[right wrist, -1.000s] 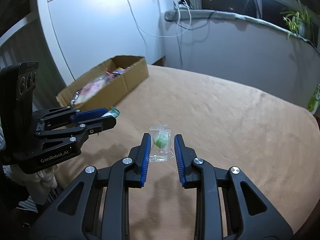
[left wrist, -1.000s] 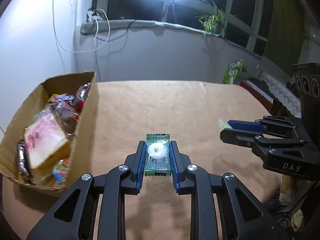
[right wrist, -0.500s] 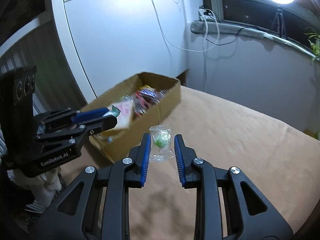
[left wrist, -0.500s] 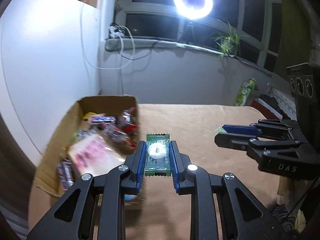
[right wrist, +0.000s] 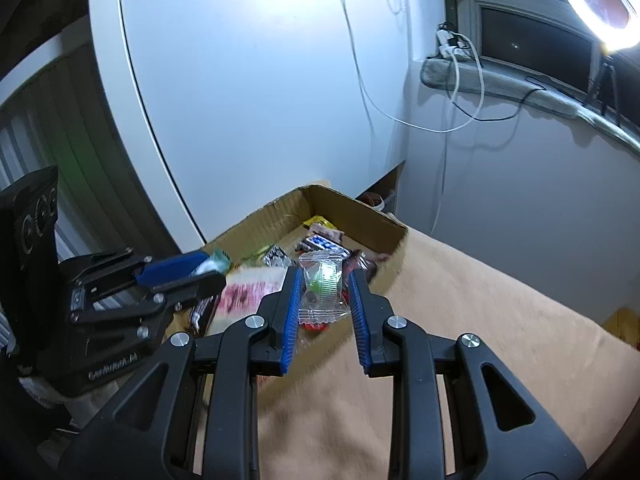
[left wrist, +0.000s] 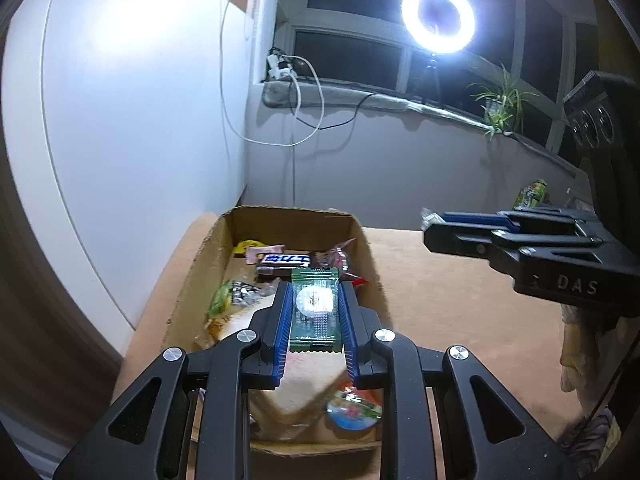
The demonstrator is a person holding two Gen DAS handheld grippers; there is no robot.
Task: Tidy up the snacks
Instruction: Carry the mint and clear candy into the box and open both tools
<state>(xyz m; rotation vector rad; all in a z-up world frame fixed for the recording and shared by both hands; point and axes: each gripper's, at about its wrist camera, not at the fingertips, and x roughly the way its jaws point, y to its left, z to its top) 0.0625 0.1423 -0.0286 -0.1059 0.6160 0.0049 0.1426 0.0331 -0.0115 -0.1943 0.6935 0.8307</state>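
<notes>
left gripper [left wrist: 314, 312] clamps green packet [left wrist: 314, 308] over box [left wrist: 200, 264]; right gripper [right wrist: 325, 296] pinches clear candy [right wrist: 322, 286].

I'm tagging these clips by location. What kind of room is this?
Probably a room in a home, set up for filming: a ring light on a tripod at a dark window, a potted plant on the sill, and a snack box on a tan-covered surface.

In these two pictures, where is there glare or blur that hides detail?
Left wrist view: the ring light blooms, and glare whitens the middle of the green snack packet held by the left gripper. Right wrist view: the pink packet in the cardboard box is smeared; the clear candy packet in the right gripper stays sharp.
</notes>
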